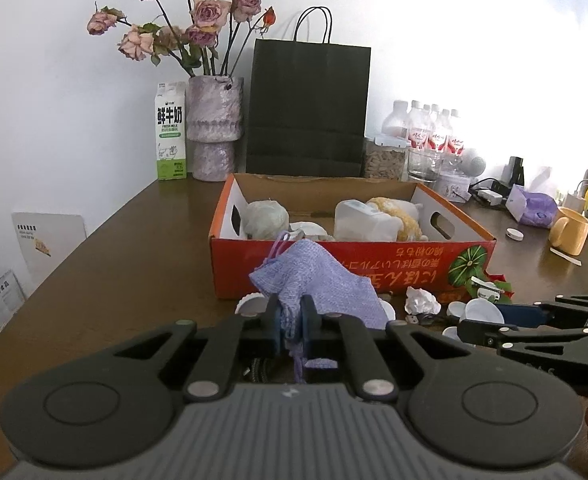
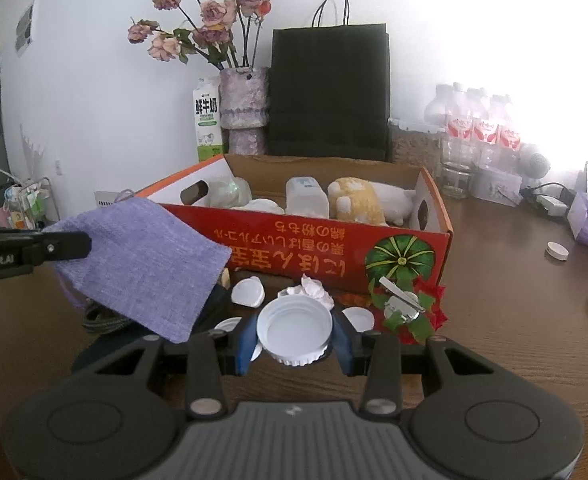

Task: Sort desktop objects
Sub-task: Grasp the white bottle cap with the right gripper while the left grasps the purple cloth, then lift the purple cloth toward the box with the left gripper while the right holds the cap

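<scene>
My left gripper (image 1: 290, 316) is shut on a purple woven pouch (image 1: 318, 284) and holds it above the table in front of the red cardboard box (image 1: 374, 264). The pouch also shows in the right wrist view (image 2: 142, 268), hanging from the left gripper (image 2: 78, 246). My right gripper (image 2: 294, 340) is shut on a large white plastic lid (image 2: 294, 330), held just above the table before the box (image 2: 334, 256). The box holds a white container (image 2: 306, 200), a yellow plush toy (image 2: 358, 200) and wrapped bundles.
Small white lids (image 2: 248, 292), crumpled paper (image 2: 310, 286) and a red-green bow (image 2: 410, 312) lie before the box. Behind it stand a black paper bag (image 1: 308, 108), a vase of dried roses (image 1: 214, 128), a milk carton (image 1: 170, 132) and bottles (image 1: 434, 128). A yellow mug (image 1: 570, 230) stands right.
</scene>
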Tool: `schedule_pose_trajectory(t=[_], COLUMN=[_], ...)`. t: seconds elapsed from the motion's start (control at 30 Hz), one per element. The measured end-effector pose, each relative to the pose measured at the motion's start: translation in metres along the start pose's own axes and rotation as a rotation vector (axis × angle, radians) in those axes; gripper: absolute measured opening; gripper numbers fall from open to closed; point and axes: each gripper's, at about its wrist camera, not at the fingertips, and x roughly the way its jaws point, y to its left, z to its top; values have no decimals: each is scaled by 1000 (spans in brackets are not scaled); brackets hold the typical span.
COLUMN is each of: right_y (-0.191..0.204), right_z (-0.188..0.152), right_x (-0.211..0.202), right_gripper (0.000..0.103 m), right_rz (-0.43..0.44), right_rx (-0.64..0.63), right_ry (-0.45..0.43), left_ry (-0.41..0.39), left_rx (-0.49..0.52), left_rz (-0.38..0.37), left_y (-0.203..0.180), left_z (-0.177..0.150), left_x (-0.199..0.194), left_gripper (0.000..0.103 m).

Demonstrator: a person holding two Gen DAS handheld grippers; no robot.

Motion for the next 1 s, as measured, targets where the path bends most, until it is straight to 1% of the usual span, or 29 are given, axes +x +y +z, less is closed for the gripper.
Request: schedule_pose_trajectory(t=[0.3,0.67,1.0], right_y=[0,-8,-9], right_z=[-12,-13,-13], right_x=[24,22,18], right_gripper=[39,41,39], right_rz=[-2,-10,0], right_rx=[-7,34,39], right_ry=[98,95,87], left_ry=[42,48,48], left_rx=[-17,-22,-23], left_rz=[12,10,9], left_y=[6,9,9], left_z=[-8,-9,-8], left_x=[8,9,10], left_gripper=[10,10,10])
